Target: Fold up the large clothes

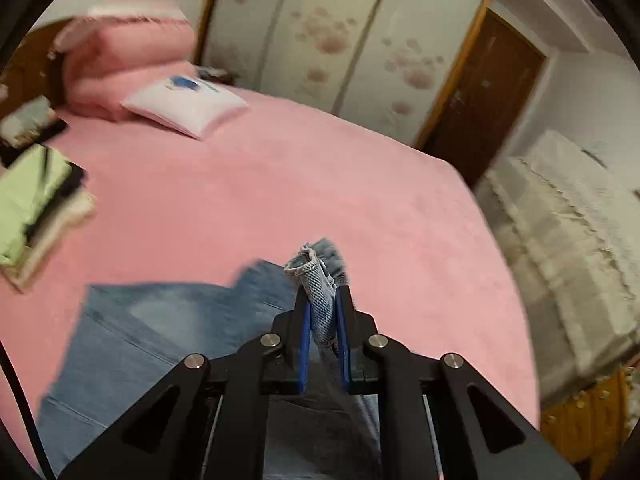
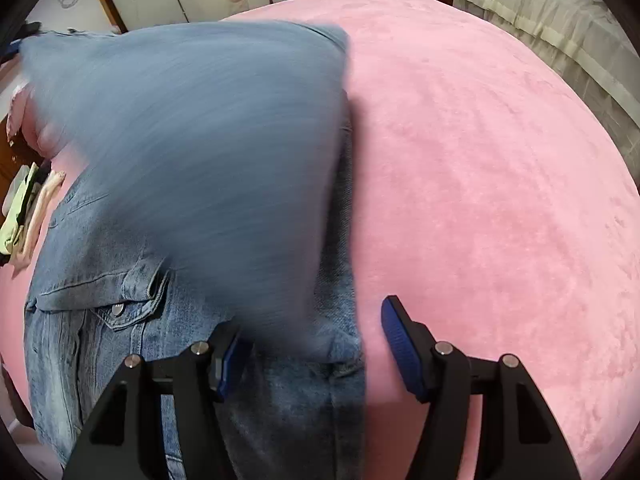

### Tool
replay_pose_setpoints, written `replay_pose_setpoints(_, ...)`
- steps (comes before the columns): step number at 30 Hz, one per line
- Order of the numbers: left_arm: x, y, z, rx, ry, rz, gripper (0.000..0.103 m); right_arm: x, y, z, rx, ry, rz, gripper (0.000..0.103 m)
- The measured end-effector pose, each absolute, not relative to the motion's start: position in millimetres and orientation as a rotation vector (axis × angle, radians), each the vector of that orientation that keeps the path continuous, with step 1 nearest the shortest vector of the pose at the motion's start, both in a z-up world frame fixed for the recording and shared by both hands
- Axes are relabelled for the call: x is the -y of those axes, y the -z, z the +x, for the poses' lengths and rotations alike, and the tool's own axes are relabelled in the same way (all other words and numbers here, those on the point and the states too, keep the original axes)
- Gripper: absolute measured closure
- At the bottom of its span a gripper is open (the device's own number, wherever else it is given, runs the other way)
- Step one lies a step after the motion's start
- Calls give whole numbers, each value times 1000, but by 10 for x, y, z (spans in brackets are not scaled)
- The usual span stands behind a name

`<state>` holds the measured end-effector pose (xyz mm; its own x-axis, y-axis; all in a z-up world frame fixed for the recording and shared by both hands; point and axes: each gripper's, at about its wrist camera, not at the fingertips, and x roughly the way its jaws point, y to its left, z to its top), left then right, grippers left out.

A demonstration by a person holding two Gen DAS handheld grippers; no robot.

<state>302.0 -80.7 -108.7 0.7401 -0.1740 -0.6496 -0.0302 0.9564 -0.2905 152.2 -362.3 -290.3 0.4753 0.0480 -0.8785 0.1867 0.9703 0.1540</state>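
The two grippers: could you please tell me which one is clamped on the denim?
The left gripper: its blue pads pinch a bunched edge of the denim jacket. The right gripper stands open over the jacket and the pink bedspread, pressing nothing.

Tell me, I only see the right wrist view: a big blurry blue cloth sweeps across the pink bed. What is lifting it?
Observer: The left hand-held gripper is shut on a frayed edge of the blue denim jacket.
Operator: What else lies on that bed?
Observer: A white square pillow with a blue print sits near the stacked pink quilts.
Operator: Any exit nearby?
Observer: A brown wooden door stands beside the floral wardrobe panels.
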Motion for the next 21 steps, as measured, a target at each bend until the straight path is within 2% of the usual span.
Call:
replay_pose_setpoints(4,481,1324,2987,-806,-65,-226,93,3555,2907,1537,-1066,86,217,40)
replay_pose_setpoints(12,-105,2766,2655,-1202,-338,-224,93,3430,2739,1475,-988,108,124,40)
replay_pose_setpoints(16,-273,3179,2476,-1285,-371,-289,92,3404,2641,1381,-968,84,98,41)
replay_pose_setpoints(19,-225,3228,2503,-1286,-378,-252,92,3414,2603,1295,-982,22,88,62)
replay_pose_setpoints(20,-213,3244,2535,-1293,-384,-233,91,3421,2608,1286,-994,7,89,74)
replay_pose_setpoints(21,-186,3242,2572,-1300,-391,-211,91,3425,2607,1254,-999,14,79,81)
